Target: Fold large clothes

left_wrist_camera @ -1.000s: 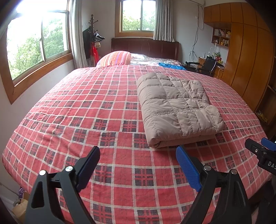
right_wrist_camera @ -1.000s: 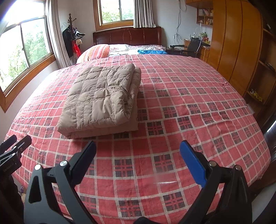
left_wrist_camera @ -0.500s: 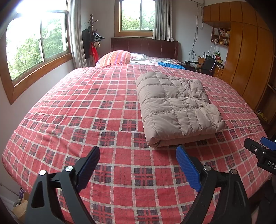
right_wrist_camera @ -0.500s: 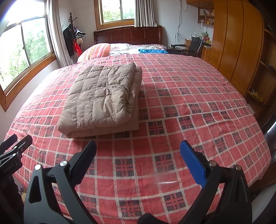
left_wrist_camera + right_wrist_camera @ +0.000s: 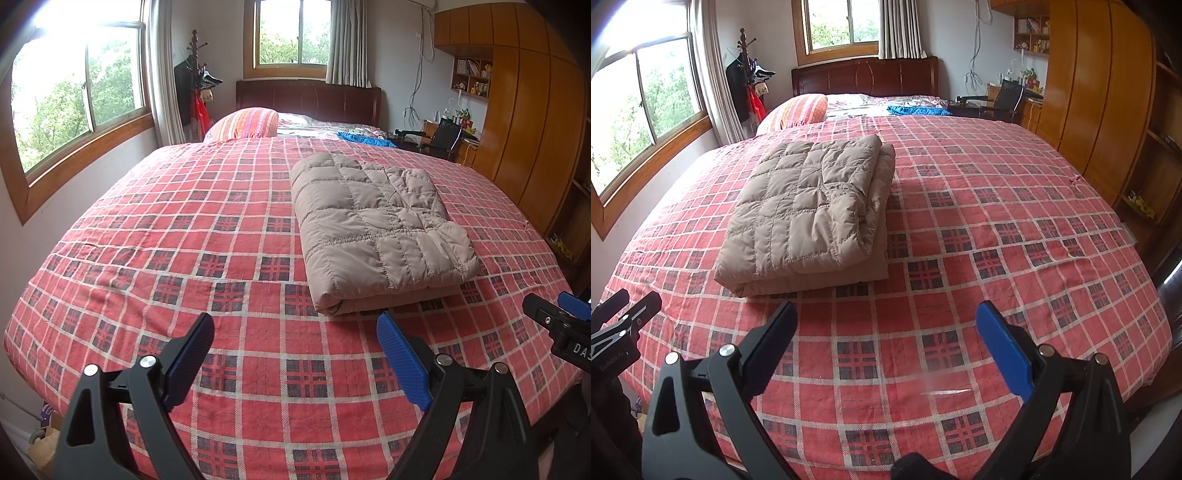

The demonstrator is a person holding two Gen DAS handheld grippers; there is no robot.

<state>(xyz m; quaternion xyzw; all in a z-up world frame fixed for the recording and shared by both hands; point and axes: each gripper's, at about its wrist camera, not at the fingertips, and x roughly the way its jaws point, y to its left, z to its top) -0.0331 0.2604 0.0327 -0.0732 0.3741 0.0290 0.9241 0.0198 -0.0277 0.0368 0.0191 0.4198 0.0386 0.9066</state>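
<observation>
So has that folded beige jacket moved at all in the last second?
No. The jacket lies on the same checks of the red bedspread as before, its near edge equally far from the bed's foot in both views.

Pretty clearly a bedroom in someone's home. Big bed (image 5: 184, 240) under a red plaid cover fills most of the frame, dark wooden headboard (image 5: 308, 98) and striped pillow (image 5: 245, 123) at the top, coat stand (image 5: 195, 77) upper left, wooden wardrobe (image 5: 532, 122) along the right, curtained windows (image 5: 291, 33).

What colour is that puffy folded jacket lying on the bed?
Plain beige-tan, quilted in squares. The folded jacket shows best in the left wrist view.
</observation>
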